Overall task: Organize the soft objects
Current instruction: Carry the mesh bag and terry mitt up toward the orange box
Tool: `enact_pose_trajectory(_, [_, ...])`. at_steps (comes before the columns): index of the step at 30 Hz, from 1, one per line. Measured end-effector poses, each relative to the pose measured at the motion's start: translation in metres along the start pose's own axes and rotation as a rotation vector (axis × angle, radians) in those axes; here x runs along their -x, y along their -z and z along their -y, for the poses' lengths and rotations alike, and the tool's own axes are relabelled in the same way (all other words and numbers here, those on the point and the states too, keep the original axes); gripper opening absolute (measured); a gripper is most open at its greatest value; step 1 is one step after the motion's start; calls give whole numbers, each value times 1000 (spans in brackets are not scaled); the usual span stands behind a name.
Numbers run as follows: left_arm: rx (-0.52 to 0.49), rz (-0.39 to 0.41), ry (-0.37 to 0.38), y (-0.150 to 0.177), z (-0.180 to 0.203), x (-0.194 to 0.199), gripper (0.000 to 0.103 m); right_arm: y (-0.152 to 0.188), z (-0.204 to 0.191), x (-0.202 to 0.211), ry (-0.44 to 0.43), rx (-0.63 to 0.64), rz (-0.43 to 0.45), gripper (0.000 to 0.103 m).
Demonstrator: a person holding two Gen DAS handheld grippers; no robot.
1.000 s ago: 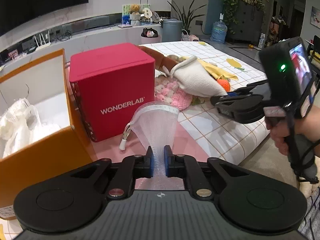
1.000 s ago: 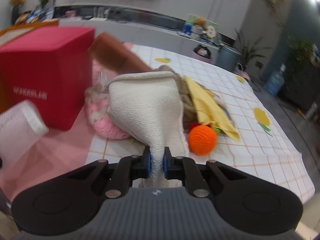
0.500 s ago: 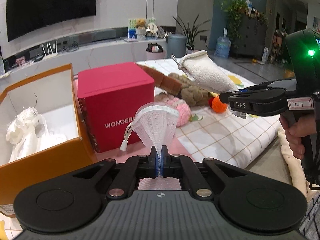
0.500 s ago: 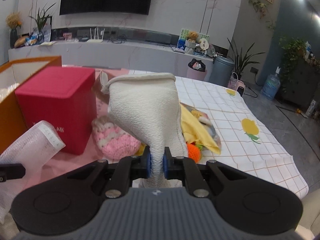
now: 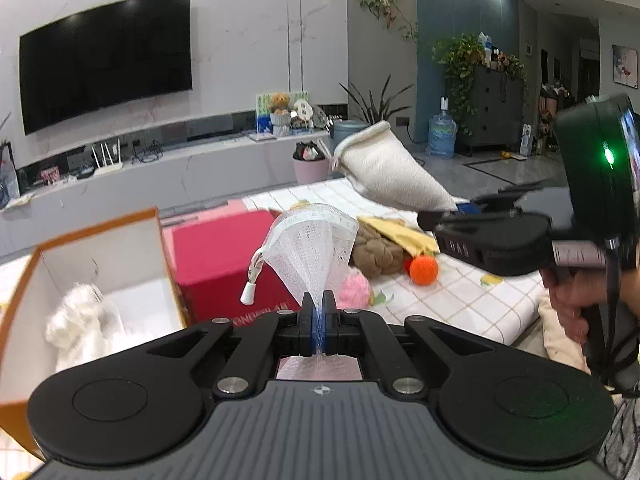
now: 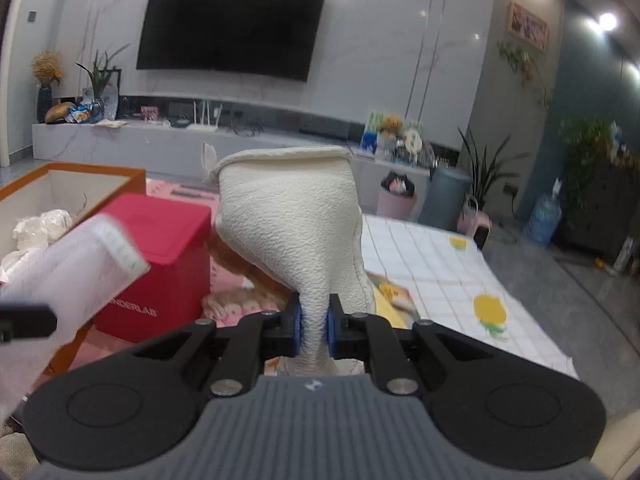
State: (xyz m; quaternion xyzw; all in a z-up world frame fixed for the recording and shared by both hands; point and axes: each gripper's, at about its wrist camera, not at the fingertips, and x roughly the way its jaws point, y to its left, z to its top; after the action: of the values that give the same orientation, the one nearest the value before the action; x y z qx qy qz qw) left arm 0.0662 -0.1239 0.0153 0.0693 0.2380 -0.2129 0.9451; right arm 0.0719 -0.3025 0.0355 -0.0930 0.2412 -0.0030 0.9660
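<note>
Above table [image 5: 460,300]: left gripper [image 5: 319,322] clamps mesh pouch [image 5: 310,248]; right gripper [image 6: 314,330] clamps cream pouch [image 6: 292,224].

The open box [image 5: 100,248] sits left of the lidded box [image 5: 224,252], with soft toys [image 5: 380,248] on the table [image 5: 480,296] to its right.

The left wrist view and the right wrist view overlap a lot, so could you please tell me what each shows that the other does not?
Only the left wrist view shows the orange ball, the brown plush and the person's hand on the right gripper's handle. Only the right wrist view shows the pineapple print on the tablecloth. Both show the left gripper shut on the mesh pouch, the right gripper shut on the cream pouch, the red box and the orange box.
</note>
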Motion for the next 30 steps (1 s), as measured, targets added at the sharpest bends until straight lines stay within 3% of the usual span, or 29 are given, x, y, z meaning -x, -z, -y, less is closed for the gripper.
enact_pose_trajectory(7, [30, 79, -67, -23, -34, 26, 2, -23, -8, 23, -69, -63, 53, 10])
enact_pose_trajectory(14, [125, 108, -157, -34, -97, 51, 2, -54, -38, 53, -167, -135, 121, 10])
enact_pose_trajectory(21, [259, -8, -187, -18, -155, 30, 2, -72, -93, 57, -302, -125, 91, 10])
enact_pose_trajectory(24, [300, -35, -181, -5, -177, 29, 2, -81, -111, 51, -374, -150, 70, 10])
enact_pose_trajectory(30, [364, -81, -143, 8, -204, 13, 2, -90, -149, 37, -435, -136, 42, 11])
